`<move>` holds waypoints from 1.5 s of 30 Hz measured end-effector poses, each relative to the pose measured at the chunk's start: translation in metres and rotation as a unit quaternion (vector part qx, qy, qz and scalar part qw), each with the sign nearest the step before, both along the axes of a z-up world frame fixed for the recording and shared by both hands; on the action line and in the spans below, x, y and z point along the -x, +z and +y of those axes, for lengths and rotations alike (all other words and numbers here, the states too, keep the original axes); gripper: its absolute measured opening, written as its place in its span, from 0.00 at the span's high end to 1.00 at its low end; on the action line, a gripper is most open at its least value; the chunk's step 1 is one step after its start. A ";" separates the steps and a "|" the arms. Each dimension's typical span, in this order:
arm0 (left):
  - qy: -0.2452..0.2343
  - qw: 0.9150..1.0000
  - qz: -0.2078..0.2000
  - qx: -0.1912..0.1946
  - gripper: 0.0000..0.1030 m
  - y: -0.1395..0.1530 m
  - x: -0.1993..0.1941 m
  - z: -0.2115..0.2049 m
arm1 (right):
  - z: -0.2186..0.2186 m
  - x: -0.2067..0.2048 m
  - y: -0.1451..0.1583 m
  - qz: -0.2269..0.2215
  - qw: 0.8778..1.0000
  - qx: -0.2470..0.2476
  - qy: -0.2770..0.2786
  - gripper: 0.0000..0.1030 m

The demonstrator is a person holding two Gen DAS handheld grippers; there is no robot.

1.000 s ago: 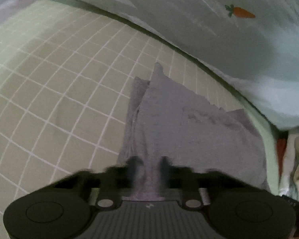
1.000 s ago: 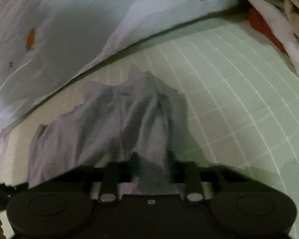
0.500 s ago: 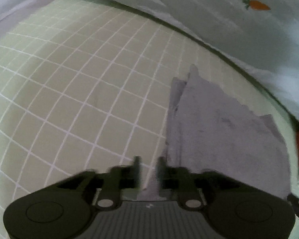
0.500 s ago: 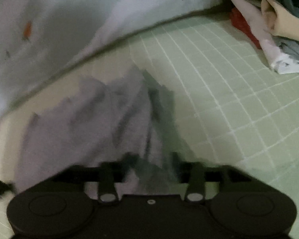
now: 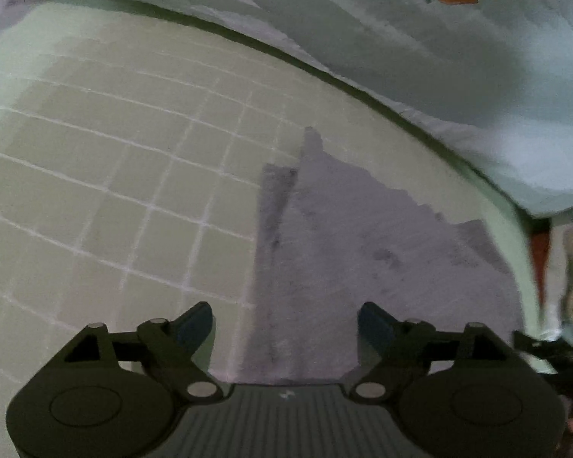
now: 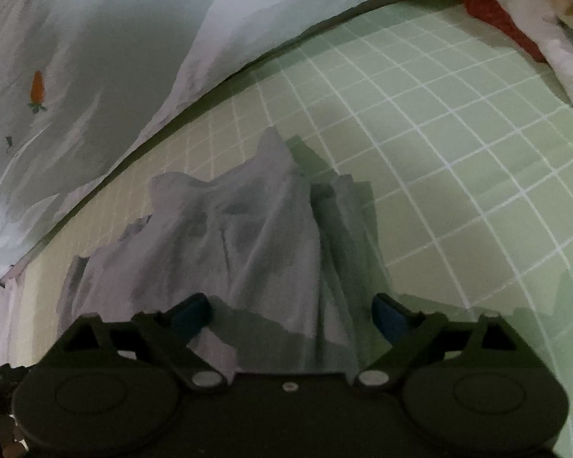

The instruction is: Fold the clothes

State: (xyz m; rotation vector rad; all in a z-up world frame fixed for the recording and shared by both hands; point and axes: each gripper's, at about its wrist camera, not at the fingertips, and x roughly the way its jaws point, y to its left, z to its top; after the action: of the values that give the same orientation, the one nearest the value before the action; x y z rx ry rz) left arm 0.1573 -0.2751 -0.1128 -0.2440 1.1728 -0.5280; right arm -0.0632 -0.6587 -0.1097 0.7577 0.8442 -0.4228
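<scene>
Both tongs opening, angled downward

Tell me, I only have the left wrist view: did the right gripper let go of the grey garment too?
Observer: Yes. The right gripper has its jaws opening, and its pads press on nothing; the grey garment lies rumpled on the green grid mat.
Operator: Rumpled how? It looks flat to me.
Observer: From the right wrist, ridges of cloth stand up along its middle, with one pointed peak at the far end.
Operator: What's the pile at my right edge?
Observer: A heap of other clothes, red, white and cream, on the mat's far corner, apart from the garment.
</scene>
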 end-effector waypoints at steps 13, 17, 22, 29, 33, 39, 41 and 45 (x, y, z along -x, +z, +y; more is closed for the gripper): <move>-0.021 0.998 0.000 0.051 0.23 -0.016 -0.014 -0.040 | 0.005 -0.039 -0.006 -0.039 0.998 -0.036 0.025 0.01; -0.006 0.996 0.036 0.085 0.58 -0.024 -0.004 -0.046 | 0.034 -0.058 -0.005 -0.043 0.995 -0.042 0.081 0.41; 0.033 0.990 0.057 0.128 0.66 -0.008 0.022 -0.030 | 0.057 -0.039 0.018 -0.061 0.995 -0.028 0.079 0.62; -0.027 0.989 0.017 0.146 0.68 0.037 0.080 -0.039 | 0.062 0.033 0.061 -0.116 0.992 -0.038 0.044 0.64; -0.087 0.981 -0.016 0.176 0.68 0.072 0.102 -0.067 | 0.047 0.092 0.092 -0.158 0.987 -0.026 -0.004 0.64; -0.188 0.950 -0.070 0.239 0.68 0.132 0.136 -0.152 | 0.009 0.184 0.152 -0.226 0.971 0.036 -0.077 0.64; -0.203 0.941 -0.084 0.257 0.68 0.150 0.153 -0.185 | -0.014 0.213 0.175 -0.245 0.963 0.064 -0.088 0.64; -0.210 0.924 -0.107 0.301 0.69 0.182 0.181 -0.254 | -0.069 0.254 0.224 -0.272 0.951 0.125 -0.082 0.65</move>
State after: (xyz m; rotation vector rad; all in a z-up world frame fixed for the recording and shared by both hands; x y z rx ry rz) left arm -0.0238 -0.5294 0.0697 -0.4495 0.8200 -1.2669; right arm -0.3168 -0.7274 0.1140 0.6620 0.2055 -0.4301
